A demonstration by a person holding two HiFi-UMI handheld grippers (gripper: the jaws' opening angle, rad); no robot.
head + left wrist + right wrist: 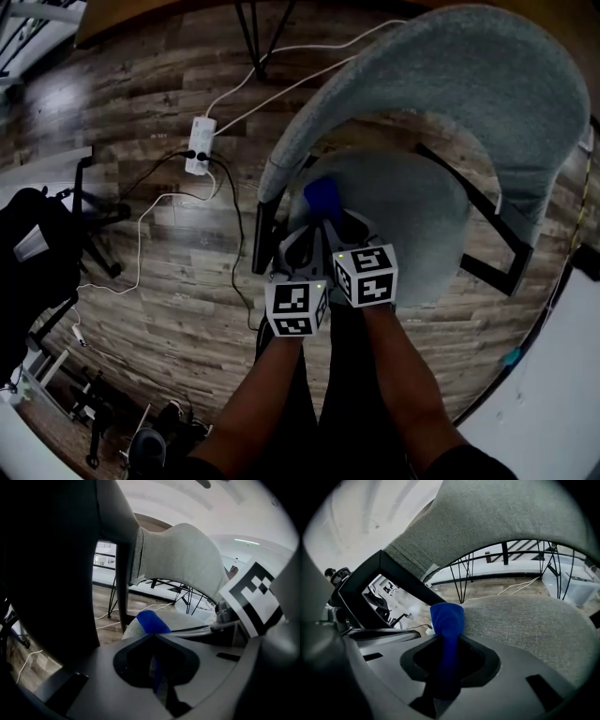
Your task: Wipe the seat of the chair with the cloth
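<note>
Wood floor (169, 309), grey chair seat (422, 216); L hand-held gripper (152, 637) & R hand-held gripper (449, 638) both pinch blue cloth (447, 617).

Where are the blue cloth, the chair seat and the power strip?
blue cloth (447, 618): right gripper view, bunched top.
chair seat (422, 216): head view, bare grey middle.
power strip (199, 145): head view, white body.

Dim indoor light, strong fisheye bending (dark vignetted corners), foreground blurred.
</note>
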